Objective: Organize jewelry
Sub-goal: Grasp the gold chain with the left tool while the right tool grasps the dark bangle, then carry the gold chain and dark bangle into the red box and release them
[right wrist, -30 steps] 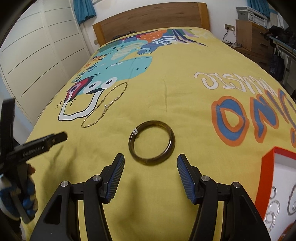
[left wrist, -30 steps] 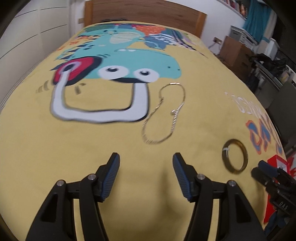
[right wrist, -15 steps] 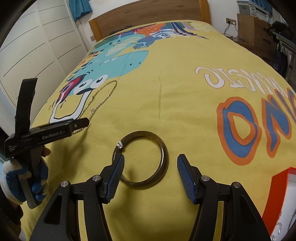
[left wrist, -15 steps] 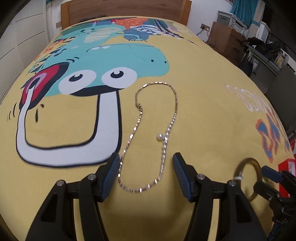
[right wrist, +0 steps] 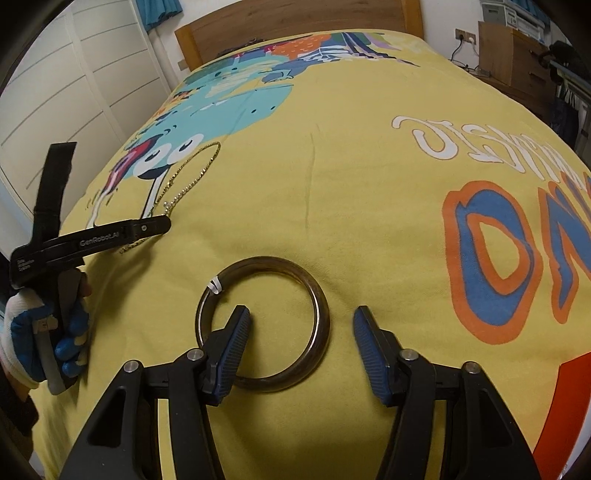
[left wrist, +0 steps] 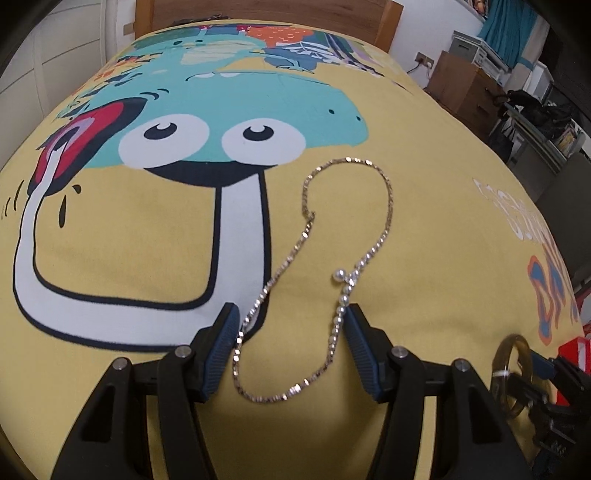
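A silver chain necklace point(left wrist: 384, 218) with a small pearl point(left wrist: 338, 274) lies in a loop on the yellow bedspread point(left wrist: 436, 236). My left gripper point(left wrist: 290, 349) is open, its fingers on either side of the loop's near end. A dark brown bangle point(right wrist: 317, 306) with a white tag lies flat on the bedspread. My right gripper point(right wrist: 301, 354) is open over it: the left finger point(right wrist: 232, 343) is inside the ring and the right finger is outside, so the bangle's right rim lies between them. The bangle also shows in the left wrist view point(left wrist: 511, 373).
A red jewelry box edge point(right wrist: 561, 406) sits at the near right of the bed. The wooden headboard point(right wrist: 295, 26) is at the far end. White wardrobe doors point(right wrist: 74, 92) stand on the left, drawers and clutter point(left wrist: 469, 85) on the right.
Both grippers have moved forward and down. The necklace's near end now lies between the left fingers. The right gripper's left finger has passed inside the bangle.
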Motion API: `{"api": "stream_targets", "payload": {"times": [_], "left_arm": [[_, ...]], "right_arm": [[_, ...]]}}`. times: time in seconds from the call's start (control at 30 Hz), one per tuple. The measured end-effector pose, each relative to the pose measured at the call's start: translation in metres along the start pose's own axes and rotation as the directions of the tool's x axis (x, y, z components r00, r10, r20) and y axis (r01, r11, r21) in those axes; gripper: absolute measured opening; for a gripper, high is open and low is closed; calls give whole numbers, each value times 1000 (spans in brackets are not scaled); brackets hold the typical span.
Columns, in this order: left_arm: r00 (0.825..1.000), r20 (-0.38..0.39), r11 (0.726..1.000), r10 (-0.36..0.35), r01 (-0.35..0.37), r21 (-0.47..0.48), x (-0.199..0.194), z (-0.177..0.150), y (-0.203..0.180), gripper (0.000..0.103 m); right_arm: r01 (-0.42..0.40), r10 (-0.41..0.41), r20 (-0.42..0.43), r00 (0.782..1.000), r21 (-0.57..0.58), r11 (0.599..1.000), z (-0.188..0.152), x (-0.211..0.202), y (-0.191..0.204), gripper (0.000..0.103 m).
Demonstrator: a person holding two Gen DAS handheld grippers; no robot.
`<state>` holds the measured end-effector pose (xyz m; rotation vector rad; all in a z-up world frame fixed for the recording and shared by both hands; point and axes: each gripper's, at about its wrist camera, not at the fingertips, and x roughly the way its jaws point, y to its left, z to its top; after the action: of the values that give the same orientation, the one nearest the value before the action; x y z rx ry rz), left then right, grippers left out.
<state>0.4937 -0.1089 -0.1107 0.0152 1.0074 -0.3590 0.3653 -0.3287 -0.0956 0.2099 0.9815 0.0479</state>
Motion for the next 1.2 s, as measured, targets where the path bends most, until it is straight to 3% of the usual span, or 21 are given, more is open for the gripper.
{"api": "stream_targets", "payload": {"times": [0.1,0.17,0.27,0.6,0.83,1.2], "left_arm": [[1000,5,1000,10,-10,12,-5,-9,-5,40],[1000,2,1000,9,-9,11,-10,-15,-7,14],[1000,-3,1000,-2,2,-3,-19,-25,-8,3],[998,17,998,-61,61,-16,-85,-80,-20,3],[990,71,992,-126,127,-9,-164,-122,-34,3],[974,151,985,-171,166,48,-277,-172,-59,3]], "right_arm": [[10,-10,-1,1000,15,1000,1,3,-1,38],[12,-12,-2,1000,27,1000,0,2,-2,27],[16,-16,-8,1000,29,999,-4,-1,-2,12],[101,-95,70,993,-87,991,-34,-46,29,10],[109,-92,139,986,-123,986,-64,-107,50,9],[102,-78,224,971,-100,990,-107,-211,69,9]]}}
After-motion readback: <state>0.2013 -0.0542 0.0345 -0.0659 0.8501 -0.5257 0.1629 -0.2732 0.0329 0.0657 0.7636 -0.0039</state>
